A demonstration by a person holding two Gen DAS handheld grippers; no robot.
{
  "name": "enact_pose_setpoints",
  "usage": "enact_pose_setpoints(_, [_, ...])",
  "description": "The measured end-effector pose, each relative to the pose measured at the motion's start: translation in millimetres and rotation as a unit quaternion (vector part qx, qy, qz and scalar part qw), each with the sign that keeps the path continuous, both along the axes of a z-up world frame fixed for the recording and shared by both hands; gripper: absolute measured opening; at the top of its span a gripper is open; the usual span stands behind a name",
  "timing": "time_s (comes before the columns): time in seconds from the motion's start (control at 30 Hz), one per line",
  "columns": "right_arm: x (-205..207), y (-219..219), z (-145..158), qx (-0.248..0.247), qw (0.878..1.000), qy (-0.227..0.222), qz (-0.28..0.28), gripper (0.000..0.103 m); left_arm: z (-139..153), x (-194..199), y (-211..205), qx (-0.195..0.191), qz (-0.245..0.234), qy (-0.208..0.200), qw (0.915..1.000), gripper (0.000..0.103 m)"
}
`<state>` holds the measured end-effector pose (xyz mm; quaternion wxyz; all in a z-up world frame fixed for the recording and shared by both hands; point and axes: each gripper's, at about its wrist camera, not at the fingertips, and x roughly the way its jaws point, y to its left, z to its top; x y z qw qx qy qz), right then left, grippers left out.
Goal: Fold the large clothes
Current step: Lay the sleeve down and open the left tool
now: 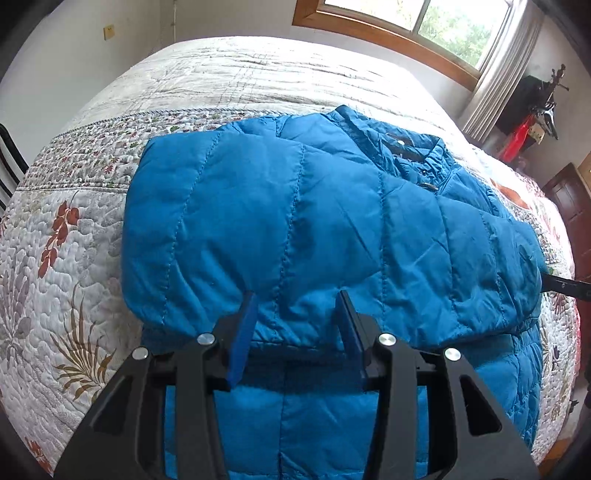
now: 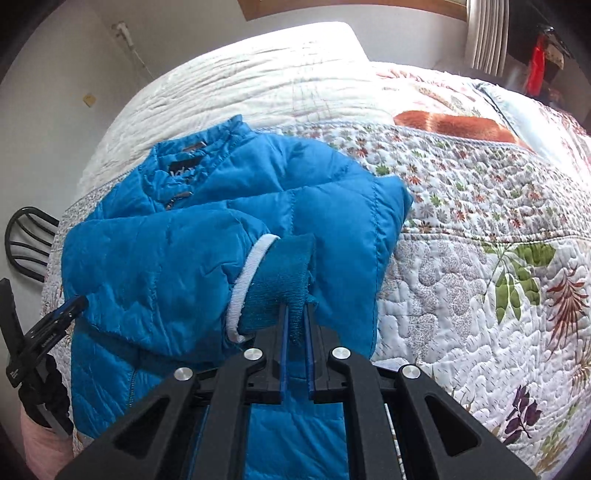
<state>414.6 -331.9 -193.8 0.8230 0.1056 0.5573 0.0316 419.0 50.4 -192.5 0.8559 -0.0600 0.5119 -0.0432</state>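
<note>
A blue quilted puffer jacket [image 1: 314,221] lies on the bed, its sleeves folded across the body and its collar [image 1: 402,144] toward the far side. My left gripper [image 1: 297,299] is open, its blue-padded fingers standing apart just at the near edge of the folded sleeve, holding nothing. In the right wrist view the jacket [image 2: 177,258] lies left of centre. My right gripper [image 2: 295,314] is shut on the knit sleeve cuff [image 2: 288,273], which has a white trim band. The left gripper [image 2: 62,314] shows at the far left edge.
The bed is covered with a white floral quilt [image 1: 74,240], also in the right wrist view [image 2: 480,240]. A window [image 1: 424,22] and curtain stand behind the bed. A dark chair back [image 2: 26,240] stands by the left side. Red items [image 1: 517,140] sit at the right.
</note>
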Motion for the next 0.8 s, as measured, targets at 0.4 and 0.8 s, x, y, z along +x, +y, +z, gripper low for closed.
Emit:
enact_pose_setpoints(0.4, [-18.5,4.5,8.5,-0.048,0.998,-0.015,-0.024,0.016,5.7,-3.3,-3.5,0.023,0.0,-0.011,0.9997,0.044])
enact_pose_setpoints(0.8, [-7.5,91.9,9.3,-0.009,0.997,-0.023,0.068,0.013,13.7,-4.4,-50.5,0.031,-0.032,-0.022,0.9988,0.047])
